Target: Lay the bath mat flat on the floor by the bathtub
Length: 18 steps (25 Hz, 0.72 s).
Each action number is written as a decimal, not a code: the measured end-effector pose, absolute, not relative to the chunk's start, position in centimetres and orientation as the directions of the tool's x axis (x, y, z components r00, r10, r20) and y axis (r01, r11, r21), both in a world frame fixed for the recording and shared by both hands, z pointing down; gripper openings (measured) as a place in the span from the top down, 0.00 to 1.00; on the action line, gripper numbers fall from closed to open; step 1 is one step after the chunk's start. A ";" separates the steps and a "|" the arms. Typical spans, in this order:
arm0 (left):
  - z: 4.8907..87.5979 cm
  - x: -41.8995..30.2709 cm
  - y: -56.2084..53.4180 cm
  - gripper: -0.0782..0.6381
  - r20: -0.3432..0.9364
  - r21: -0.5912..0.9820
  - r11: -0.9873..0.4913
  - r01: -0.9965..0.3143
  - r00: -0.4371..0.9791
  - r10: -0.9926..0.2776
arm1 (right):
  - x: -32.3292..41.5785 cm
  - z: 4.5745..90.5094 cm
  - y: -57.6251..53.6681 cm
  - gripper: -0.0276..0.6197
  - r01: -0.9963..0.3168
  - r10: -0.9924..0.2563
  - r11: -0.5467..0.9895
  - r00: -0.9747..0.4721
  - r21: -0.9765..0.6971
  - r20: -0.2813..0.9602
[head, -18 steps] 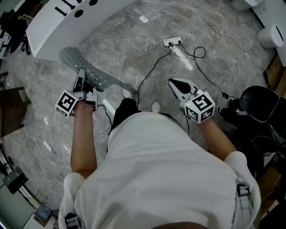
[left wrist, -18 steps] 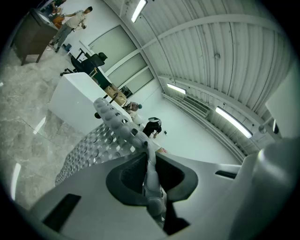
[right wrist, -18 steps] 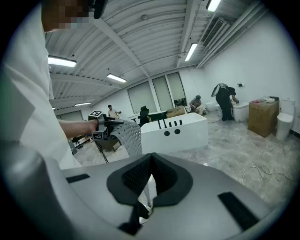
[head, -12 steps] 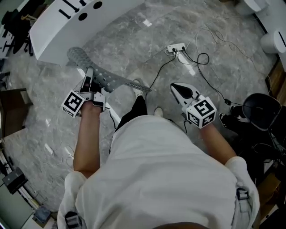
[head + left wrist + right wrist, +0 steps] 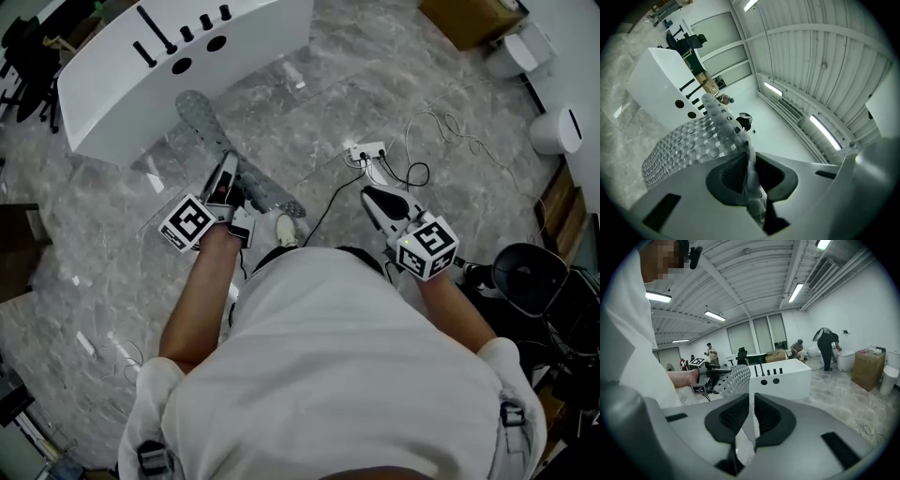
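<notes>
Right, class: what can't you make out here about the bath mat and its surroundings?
Grey perforated bath mat: gripped edge, head view, covered by left gripper.
White bathtub: far side, head view, cut by the top edge.
Grey marble floor beneath the person: head view, hidden by the white shirt.
Distant people: right gripper view, too small.

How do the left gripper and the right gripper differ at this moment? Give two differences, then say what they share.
The left gripper is clamped on an edge of the grey bath mat; the right gripper is closed on nothing. The left gripper is close to the white bathtub; the right gripper is farther from it, near the power strip. Both carry a marker cube.
</notes>
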<state>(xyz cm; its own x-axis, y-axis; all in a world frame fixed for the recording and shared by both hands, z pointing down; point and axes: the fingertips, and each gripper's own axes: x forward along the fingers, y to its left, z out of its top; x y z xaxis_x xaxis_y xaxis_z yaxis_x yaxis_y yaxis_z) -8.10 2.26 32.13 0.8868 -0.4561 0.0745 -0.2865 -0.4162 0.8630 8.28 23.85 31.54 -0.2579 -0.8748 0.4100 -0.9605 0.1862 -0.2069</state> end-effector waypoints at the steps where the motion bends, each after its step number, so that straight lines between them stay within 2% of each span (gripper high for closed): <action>1: 32.3 -7.7 1.2 0.82 0.073 0.860 -0.425 -0.284 0.891 -0.447 | 8.3 31.5 22.4 0.87 -0.961 -0.874 0.188 -0.258 -0.204 0.411; 4: 32.9 -6.7 -1.5 0.81 0.081 0.857 -0.426 -0.291 0.891 -0.446 | 7.8 31.6 19.4 0.83 -0.957 -0.857 0.207 -0.277 -0.203 0.434; 10: 33.7 -5.1 -8.2 0.82 0.124 0.843 -0.417 -0.341 0.877 -0.465 | 7.9 31.7 13.7 0.83 -0.944 -0.814 0.241 -0.323 -0.225 0.482; 18: 37.0 1.6 -16.5 0.82 0.199 0.831 -0.377 -0.409 0.851 -0.486 | 13.8 34.7 5.6 0.83 -0.919 -0.791 0.261 -0.379 -0.294 0.481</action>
<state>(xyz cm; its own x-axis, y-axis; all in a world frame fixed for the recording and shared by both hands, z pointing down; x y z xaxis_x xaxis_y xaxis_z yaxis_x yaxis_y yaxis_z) 1.64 -16.47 37.01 0.8512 -0.4856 0.1992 -0.4093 -0.3766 0.8310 13.78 5.64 34.67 -0.3787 -0.7908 0.4808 -0.9194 0.2615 -0.2940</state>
